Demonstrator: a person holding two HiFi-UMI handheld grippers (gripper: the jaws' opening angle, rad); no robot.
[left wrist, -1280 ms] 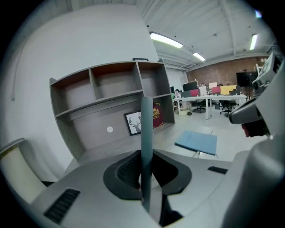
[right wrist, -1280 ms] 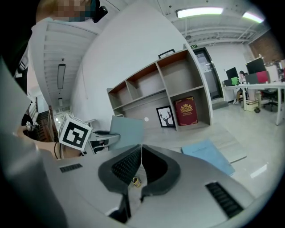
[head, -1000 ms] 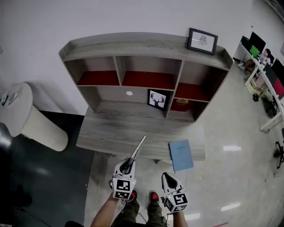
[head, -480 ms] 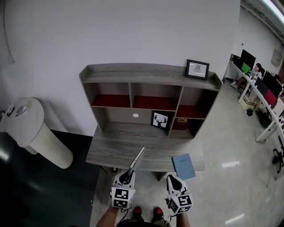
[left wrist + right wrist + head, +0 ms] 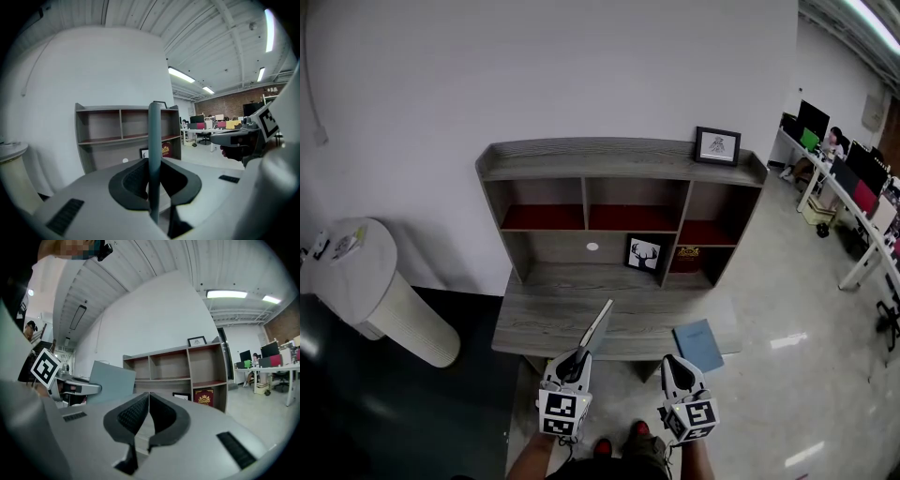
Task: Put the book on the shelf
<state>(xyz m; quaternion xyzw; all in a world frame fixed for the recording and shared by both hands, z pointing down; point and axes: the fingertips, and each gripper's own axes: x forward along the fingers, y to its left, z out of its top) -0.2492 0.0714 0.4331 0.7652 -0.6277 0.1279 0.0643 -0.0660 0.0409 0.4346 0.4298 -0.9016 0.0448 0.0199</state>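
My left gripper [image 5: 577, 360] is shut on a thin grey-blue book [image 5: 598, 325], held on edge and slanting up toward the grey wooden shelf unit [image 5: 623, 156]. In the left gripper view the book [image 5: 154, 154] stands upright between the pads, in front of the shelf unit [image 5: 126, 125]. My right gripper [image 5: 673, 369] is shut and empty, just right of the left one. From the right gripper view the held book [image 5: 112, 382] shows as a flat panel at the left. A second blue book [image 5: 698, 345] lies at the desk's right front corner.
A framed picture [image 5: 717, 145] stands on top of the shelf unit, a deer picture [image 5: 646, 254] and a red box [image 5: 687, 255] in its lower bays. A white cylindrical bin [image 5: 375, 291] stands at the left. Office desks with monitors [image 5: 848, 178] fill the far right.
The view has pulled back and tilted up, so the shelf unit sits lower and farther off. Both grippers keep their places and the left still holds the book.
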